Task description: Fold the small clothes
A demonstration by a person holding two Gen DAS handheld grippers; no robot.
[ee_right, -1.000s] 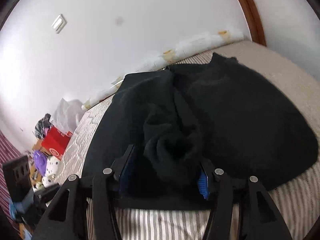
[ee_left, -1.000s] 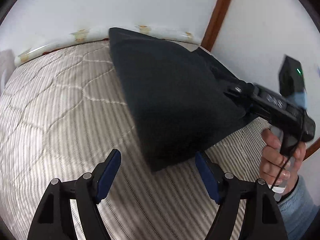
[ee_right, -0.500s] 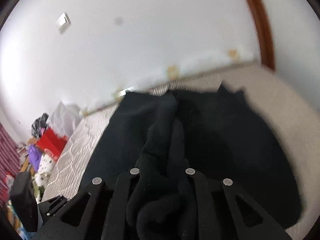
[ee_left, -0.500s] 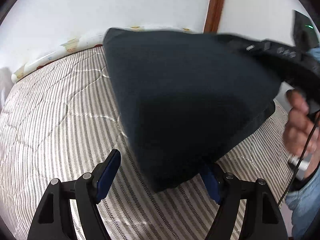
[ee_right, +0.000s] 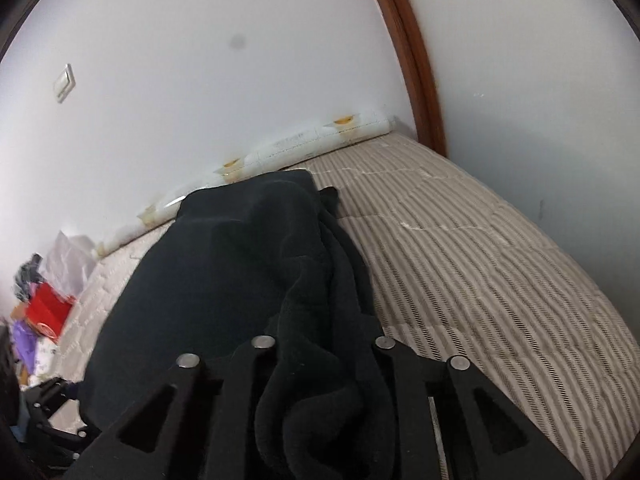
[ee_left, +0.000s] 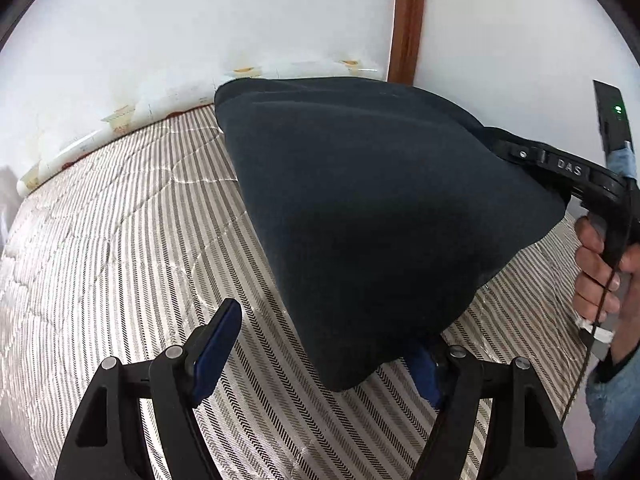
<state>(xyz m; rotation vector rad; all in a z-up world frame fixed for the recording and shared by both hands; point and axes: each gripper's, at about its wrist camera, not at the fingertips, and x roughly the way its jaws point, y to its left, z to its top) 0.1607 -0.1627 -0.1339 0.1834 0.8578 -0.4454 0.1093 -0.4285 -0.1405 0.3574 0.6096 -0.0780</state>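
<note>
A black fleece garment (ee_left: 380, 216) hangs in a soft, tent-like drape above a quilted mattress (ee_left: 120, 240) covered in fine grey-and-white herringbone stripes, its lower edge sagging down to the mattress. The right gripper (ee_right: 324, 360), its jaws drawn close together, clamps a thick bunched fold of the nappy cloth; a second ago those jaws stood wide around the heap as it lay on the mattress, and the garment has since been lifted and swung across, baring the striped quilting to its right. The left gripper (ee_left: 320, 356) waits with its jaws spread wide and holding nothing, one blue pad (ee_left: 218, 348) clear beside the garment's hanging corner, the other half hidden under it, much as before. Raised letters reading "DAS" mark the right gripper's black arm where it meets the garment. Beyond the mattress stand a white wall (ee_right: 240, 80) and a brown wooden post (ee_left: 408, 20).
</note>
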